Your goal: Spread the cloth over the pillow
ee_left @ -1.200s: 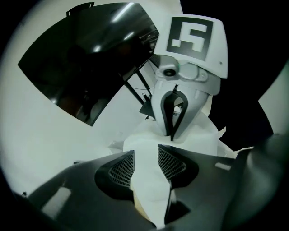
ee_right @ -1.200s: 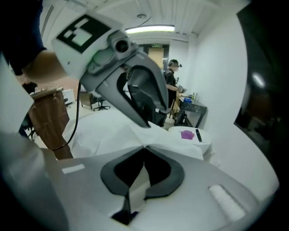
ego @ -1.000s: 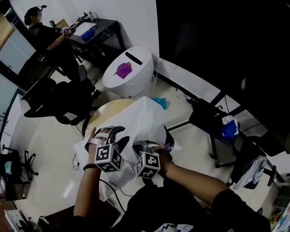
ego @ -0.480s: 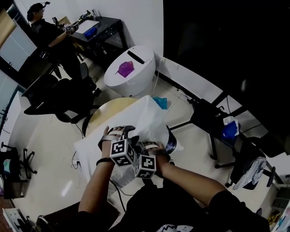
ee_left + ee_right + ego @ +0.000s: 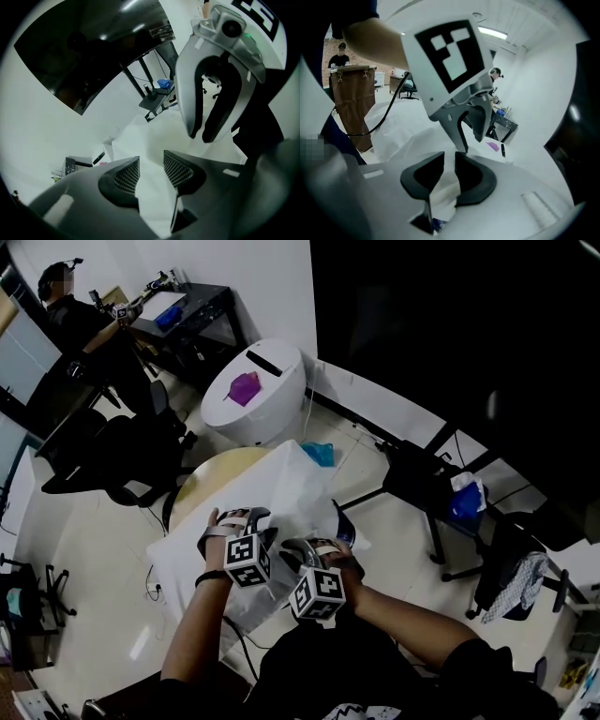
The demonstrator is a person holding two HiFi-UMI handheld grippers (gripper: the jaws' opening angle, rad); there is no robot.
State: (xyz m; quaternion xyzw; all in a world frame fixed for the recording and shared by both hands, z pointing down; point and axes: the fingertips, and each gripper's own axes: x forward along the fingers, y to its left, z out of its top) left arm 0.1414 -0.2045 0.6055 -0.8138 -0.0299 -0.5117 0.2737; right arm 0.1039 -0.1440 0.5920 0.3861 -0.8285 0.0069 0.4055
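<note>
A white cloth point(image 5: 289, 480) lies draped over a round table point(image 5: 208, 474) and hides most of what is under it. A dark patterned edge point(image 5: 345, 529), apparently the pillow, peeks out at its right side. Both grippers hover close together over the cloth's near part. My left gripper point(image 5: 246, 519) stands open, and a ridge of cloth point(image 5: 152, 187) runs through the gap between its pads point(image 5: 126, 176). My right gripper point(image 5: 450, 173) has just been opening its jaws. A bunched fold of cloth point(image 5: 443, 192) still sits between them, with a narrow gap showing.
Beyond the table stands a white round bin point(image 5: 253, 395) with a purple thing on it. A black office chair point(image 5: 122, 460) is at the left, and a teal scrap point(image 5: 317, 454) lies on the floor. A person point(image 5: 70, 315) works at a far desk. A black stand point(image 5: 427, 484) is at the right.
My left gripper has moved right, up beside the right one, and sunk toward the cloth. The right gripper has drawn back a little toward me.
</note>
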